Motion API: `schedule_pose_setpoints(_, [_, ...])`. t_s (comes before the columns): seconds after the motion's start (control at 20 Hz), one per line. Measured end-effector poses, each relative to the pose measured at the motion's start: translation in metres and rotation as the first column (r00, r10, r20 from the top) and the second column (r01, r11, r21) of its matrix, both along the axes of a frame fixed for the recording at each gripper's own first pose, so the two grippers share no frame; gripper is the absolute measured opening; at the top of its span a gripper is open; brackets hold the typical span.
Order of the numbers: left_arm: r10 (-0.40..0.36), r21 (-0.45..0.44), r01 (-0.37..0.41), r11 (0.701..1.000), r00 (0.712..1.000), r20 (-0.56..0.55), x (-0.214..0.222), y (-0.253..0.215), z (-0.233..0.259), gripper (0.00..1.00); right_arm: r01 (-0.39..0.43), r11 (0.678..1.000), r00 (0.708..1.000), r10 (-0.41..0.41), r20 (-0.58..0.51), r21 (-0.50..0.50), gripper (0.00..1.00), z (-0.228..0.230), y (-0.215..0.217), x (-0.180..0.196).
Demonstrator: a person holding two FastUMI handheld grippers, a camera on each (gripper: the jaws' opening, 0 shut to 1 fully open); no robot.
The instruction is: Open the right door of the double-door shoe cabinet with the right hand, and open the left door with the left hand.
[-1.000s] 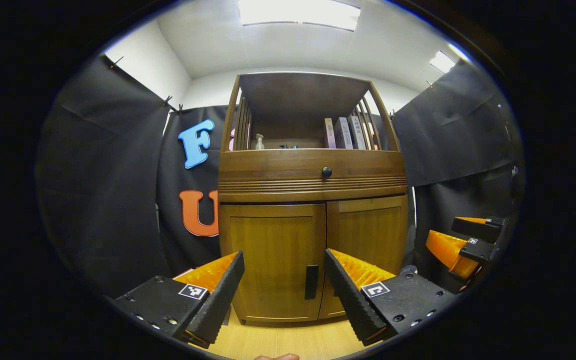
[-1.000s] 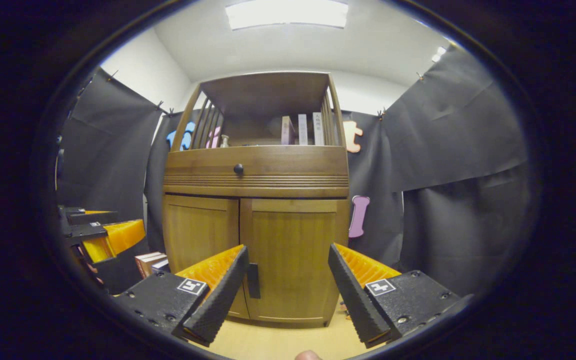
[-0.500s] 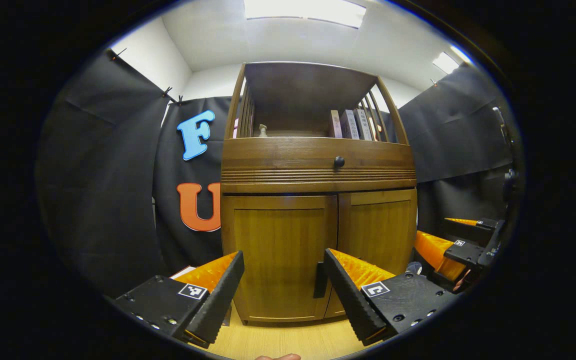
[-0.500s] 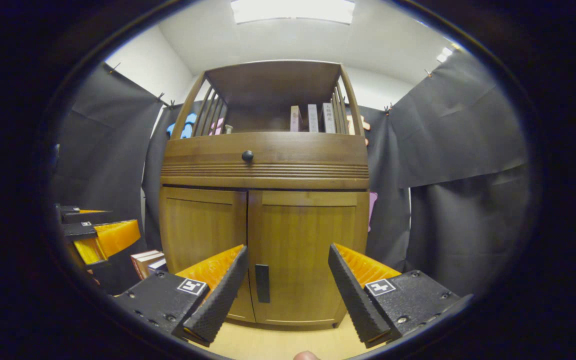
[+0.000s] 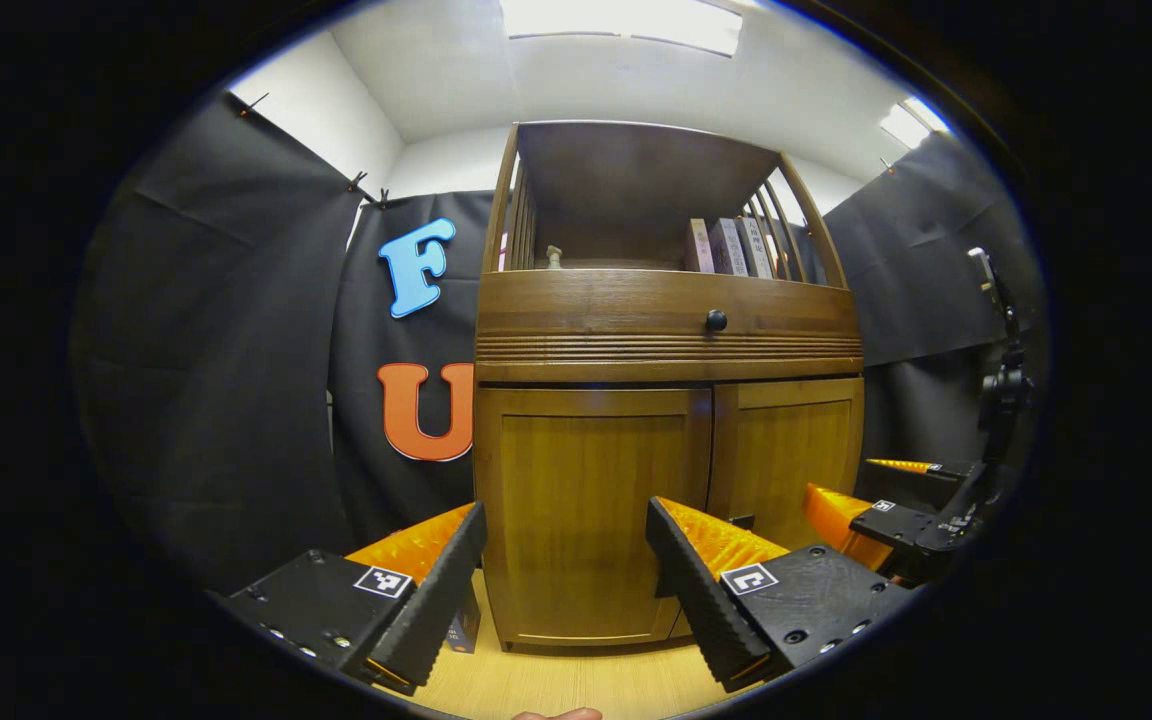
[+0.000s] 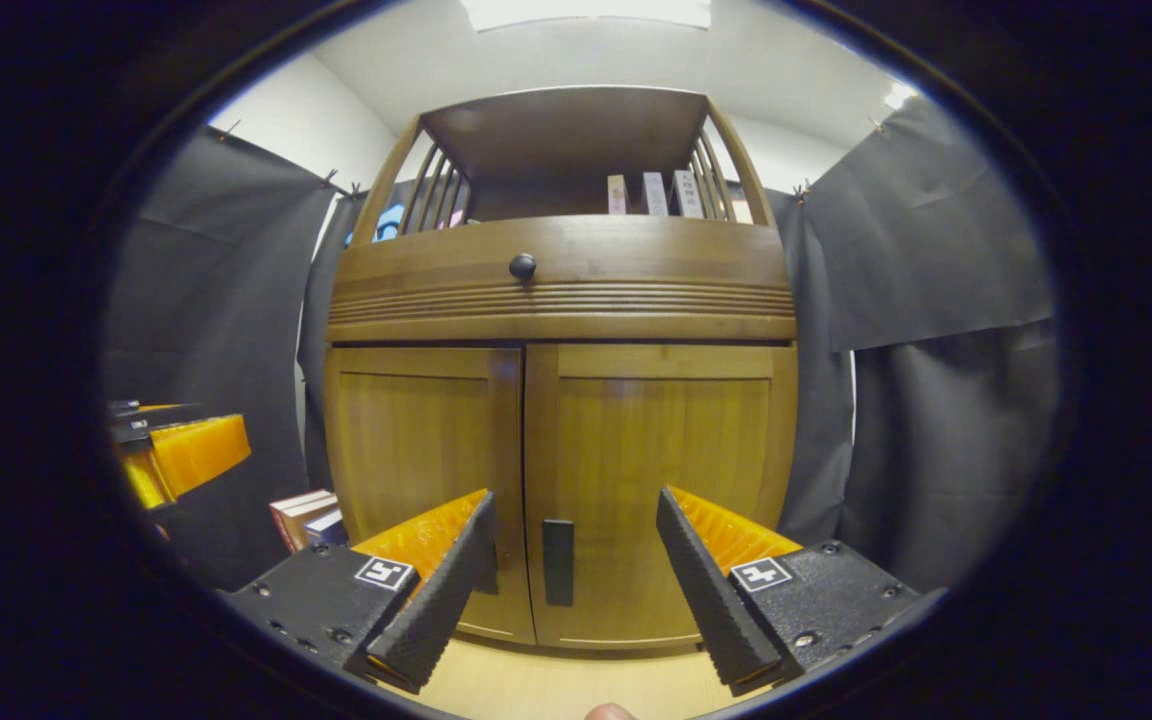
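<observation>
In front of me stands the shoe cabinet (image 6: 556, 300), both of its lower doors closed flush under the ribbed drawer front with its round black knob (image 6: 522, 266). In the right gripper view my right gripper (image 6: 574, 575) is released, its fingers spread wide and apart from the wood, and the black handle of the right door (image 6: 557, 562) sits between them, a little toward the inner finger. The right door (image 6: 661, 480) faces me squarely; the left door (image 6: 416, 450) is beside it. In the left gripper view my left gripper (image 5: 566, 590) is likewise spread open, gripping nothing, pointed at the left door (image 5: 586, 500), whose handle is mostly hidden behind my right-hand finger. My right gripper (image 5: 886, 510) shows there too, low at the side by the right door (image 5: 796, 450). Books (image 5: 731, 247) stand on the open shelf above, and more books (image 6: 301, 515) lie on the floor (image 6: 556, 685) beside the cabinet.
</observation>
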State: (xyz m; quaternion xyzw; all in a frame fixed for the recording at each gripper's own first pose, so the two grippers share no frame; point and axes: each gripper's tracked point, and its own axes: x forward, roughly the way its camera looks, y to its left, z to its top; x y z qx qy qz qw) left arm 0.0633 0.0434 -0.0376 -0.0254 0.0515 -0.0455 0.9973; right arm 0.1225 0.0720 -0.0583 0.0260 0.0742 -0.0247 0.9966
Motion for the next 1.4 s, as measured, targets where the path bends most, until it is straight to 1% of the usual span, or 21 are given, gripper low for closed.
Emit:
schedule_pose_setpoints(0.15, [0.015,0.021,-0.015,1.0,1.0,-0.001,0.0,0.004,-0.001,1.0,-0.015,1.0,1.0,0.015,-0.026,0.022,1.0,-0.012,0.002,0.008])
schedule_pose_setpoints(0.2, [0.022,0.026,-0.022,0.999,1.0,-0.006,-0.001,0.005,-0.001,0.96,-0.012,1.0,0.999,0.013,-0.046,0.025,0.99,-0.018,0.001,0.011])
schedule_pose_setpoints(0.25, [0.028,0.027,-0.028,0.999,1.0,-0.008,-0.002,0.006,-0.001,0.96,-0.01,0.999,0.997,0.012,-0.074,0.034,0.99,-0.026,0.001,0.016])
schedule_pose_setpoints(0.3, [0.036,0.026,-0.036,0.999,0.999,-0.009,-0.001,0.006,-0.001,1.0,-0.01,0.999,0.995,0.015,-0.099,0.047,0.96,-0.032,0.002,0.018])
schedule_pose_setpoints(0.35, [0.044,0.025,-0.044,0.999,0.999,-0.009,-0.002,0.007,0.0,1.0,-0.011,0.998,0.994,0.018,-0.112,0.059,0.99,-0.035,0.001,0.021])
schedule_pose_setpoints(0.45, [0.063,0.025,-0.063,0.998,0.998,-0.011,-0.004,0.01,0.001,1.0,-0.013,0.997,0.993,0.021,-0.119,0.07,1.0,-0.041,-0.001,0.029])
schedule_pose_setpoints(0.5, [0.074,0.026,-0.073,0.997,0.997,-0.013,-0.004,0.011,0.0,0.96,-0.008,0.998,0.992,0.017,-0.123,0.069,0.99,-0.045,-0.003,0.034])
schedule_pose_setpoints(0.55, [0.083,0.027,-0.082,0.996,0.996,-0.018,-0.006,0.013,0.0,0.96,-0.007,0.998,0.993,0.015,-0.121,0.069,1.0,-0.049,-0.003,0.04])
schedule_pose_setpoints(0.6, [0.094,0.027,-0.094,0.995,0.995,-0.022,-0.009,0.016,0.0,1.0,-0.002,0.998,0.992,0.01,-0.125,0.065,0.99,-0.054,-0.004,0.047])
schedule_pose_setpoints(0.65, [0.104,0.026,-0.103,0.994,0.994,-0.025,-0.012,0.021,-0.002,0.96,-0.003,0.998,0.992,0.01,-0.123,0.061,0.99,-0.06,-0.004,0.053])
schedule_pose_setpoints(0.7, [0.113,0.025,-0.112,0.993,0.993,-0.029,-0.014,0.023,-0.003,1.0,0.001,0.999,0.992,0.006,-0.126,0.053,0.98,-0.066,-0.004,0.06])
schedule_pose_setpoints(0.75, [0.122,0.026,-0.121,0.992,0.992,-0.034,-0.014,0.025,-0.005,1.0,0.002,0.999,0.992,0.004,-0.13,0.046,0.98,-0.071,-0.004,0.064])
schedule_pose_setpoints(0.8, [0.13,0.027,-0.129,0.991,0.991,-0.04,-0.014,0.027,-0.007,0.96,-0.001,0.999,0.991,0.006,-0.13,0.04,0.97,-0.076,-0.003,0.068])
schedule_pose_setpoints(0.85, [0.137,0.028,-0.136,0.99,0.989,-0.046,-0.014,0.029,-0.008,1.0,0.001,0.999,0.99,0.004,-0.144,0.035,0.97,-0.083,-0.005,0.074])
schedule_pose_setpoints(0.9, [0.142,0.029,-0.14,0.99,0.989,-0.051,-0.015,0.03,-0.008,0.96,-0.001,0.999,0.988,0.006,-0.151,0.033,0.96,-0.091,-0.004,0.079])
schedule_pose_setpoints(1.05, [0.153,0.031,-0.151,0.988,0.987,-0.056,-0.016,0.034,-0.011,0.96,-0.003,1.0,0.982,0.008,-0.189,0.026,0.94,-0.11,-0.001,0.09])
schedule_pose_setpoints(1.15, [0.155,0.033,-0.153,0.988,0.986,-0.064,-0.017,0.036,-0.014,0.96,0.003,1.0,0.982,0.0,-0.188,0.019,0.92,-0.118,-0.001,0.096])
schedule_pose_setpoints(1.2, [0.155,0.035,-0.153,0.988,0.985,-0.072,-0.017,0.037,-0.016,1.0,0.003,1.0,0.983,-0.001,-0.186,0.013,0.9,-0.12,0.0,0.099])
schedule_pose_setpoints(1.25, [0.155,0.036,-0.153,0.988,0.985,-0.075,-0.018,0.039,-0.018,1.0,0.006,1.0,0.982,-0.006,-0.188,0.001,0.89,-0.124,-0.001,0.1])
schedule_pose_setpoints(1.3, [0.158,0.037,-0.156,0.987,0.985,-0.075,-0.018,0.04,-0.018,0.96,0.01,1.0,0.982,-0.011,-0.186,-0.006,0.87,-0.127,-0.002,0.101])
schedule_pose_setpoints(1.4, [0.157,0.033,-0.154,0.987,0.984,-0.083,-0.017,0.041,-0.021,0.96,0.013,1.0,0.982,-0.015,-0.189,-0.014,0.87,-0.132,-0.001,0.105])
